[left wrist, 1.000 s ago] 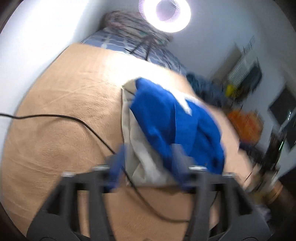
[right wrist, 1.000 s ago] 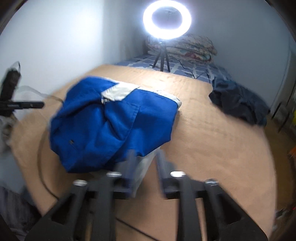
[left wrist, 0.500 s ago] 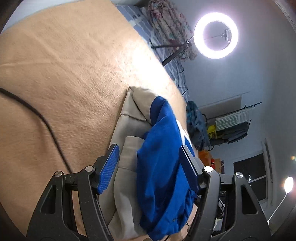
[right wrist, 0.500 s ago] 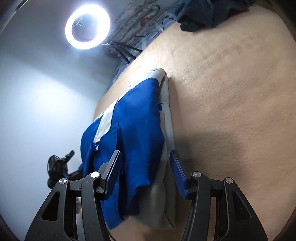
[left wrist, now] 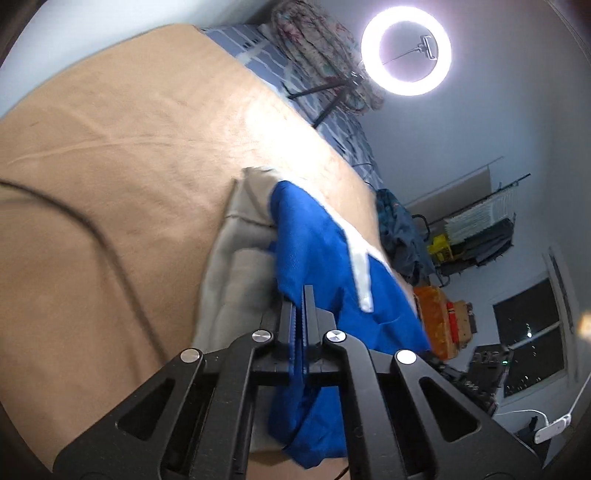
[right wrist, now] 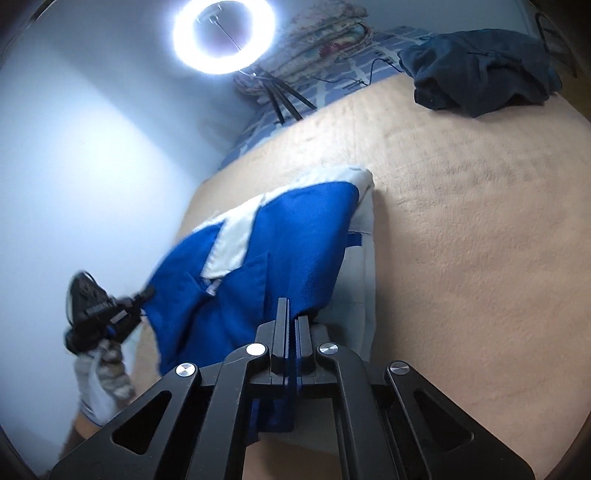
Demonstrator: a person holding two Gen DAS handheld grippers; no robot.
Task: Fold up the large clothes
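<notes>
1. Nearest to us, our left tongs (left wrist: 300,295) have just snapped together, and blue cloth of the blue-and-white garment (left wrist: 325,266) sits pinched between the pads at its near edge.
2. Same story on the other side: our right tongs (right wrist: 290,308) have just been closing too, and now they are pressed tight on a blue fold of the garment (right wrist: 280,243), right where it hangs over the pale layer beneath.
3. Off to the left in the right wrist view, there's our left hand (right wrist: 101,373) in a light glove, gripping the black handle of the other tool beside the cloth.
4. The garment itself lies in a heap on the tan blanket (left wrist: 110,155) covering the bed, blue on top, white panels showing, a grey-white layer spread underneath.
5. A black cable (left wrist: 92,229) snakes over the blanket, just left of the cloth.
6. Farther out, a dark blue garment (right wrist: 480,79) lies bunched near the far edge, well apart from ours.
7. At the back, the ring light (right wrist: 224,35) glows on its tripod beside a folded floral quilt (left wrist: 317,55).
</notes>
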